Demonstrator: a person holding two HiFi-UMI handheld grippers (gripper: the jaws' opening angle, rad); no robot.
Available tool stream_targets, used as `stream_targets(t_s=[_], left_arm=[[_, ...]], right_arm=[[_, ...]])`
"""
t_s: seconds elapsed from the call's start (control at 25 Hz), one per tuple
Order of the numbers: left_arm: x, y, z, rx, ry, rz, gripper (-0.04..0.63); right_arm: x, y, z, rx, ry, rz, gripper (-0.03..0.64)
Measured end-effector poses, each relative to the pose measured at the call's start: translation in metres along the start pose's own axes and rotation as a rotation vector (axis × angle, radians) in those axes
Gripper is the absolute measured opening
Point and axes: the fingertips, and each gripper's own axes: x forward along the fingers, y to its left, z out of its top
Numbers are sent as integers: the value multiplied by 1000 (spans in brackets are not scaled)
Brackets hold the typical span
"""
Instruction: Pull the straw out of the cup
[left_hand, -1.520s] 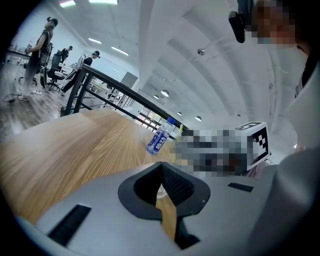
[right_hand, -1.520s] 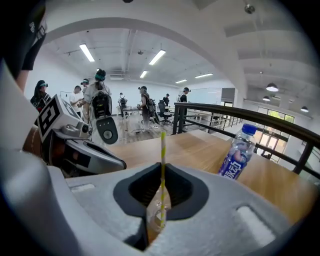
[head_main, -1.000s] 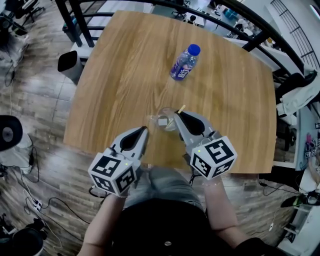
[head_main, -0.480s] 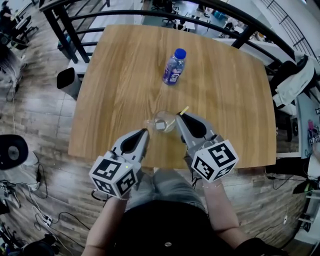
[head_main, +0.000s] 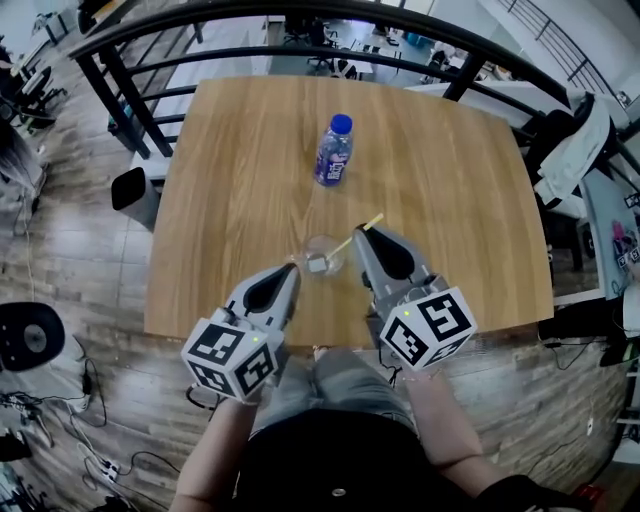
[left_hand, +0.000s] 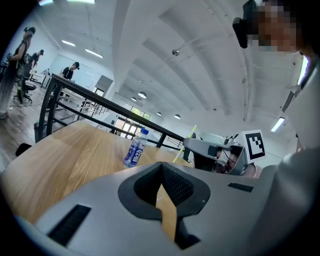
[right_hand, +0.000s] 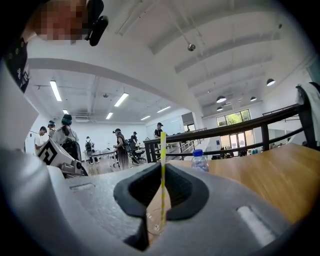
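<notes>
Two pinches: my right gripper's (right_hand: 163, 169) fingers clamp the straw (right_hand: 163, 147), my left gripper's (left_hand: 161, 166) fingers close on the cup's (head_main: 322, 256) rim

Your left gripper (head_main: 291, 270) and right gripper (head_main: 361, 232) are pale grey with black ribbed pads (left_hand: 176, 186). Each carries a cube (head_main: 230, 355) of black-and-white square markers. The straw (right_hand: 162, 170) is yellow with paler bands, and the cup (head_main: 322, 256) is clear. The bottle (head_main: 333, 150) wears a blue cap and a blue-violet label with white print. The table (head_main: 240, 170) is honey-toned wood grain, the railing (head_main: 125, 100) black, the floor (head_main: 60, 260) grey-brown planks. Your shirt (head_main: 330, 460) is black.
</notes>
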Motion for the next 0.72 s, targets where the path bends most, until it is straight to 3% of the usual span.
stream_targets(t_s=[0.28,0.72], left_arm=[[1,-6,12,23,-23,-32,12],[2,-18,43,54,-81,-69,12]], right_arm=[[-12,-2,15,13,-58,-26,21],[-29,6,53,69,-196,9,21]])
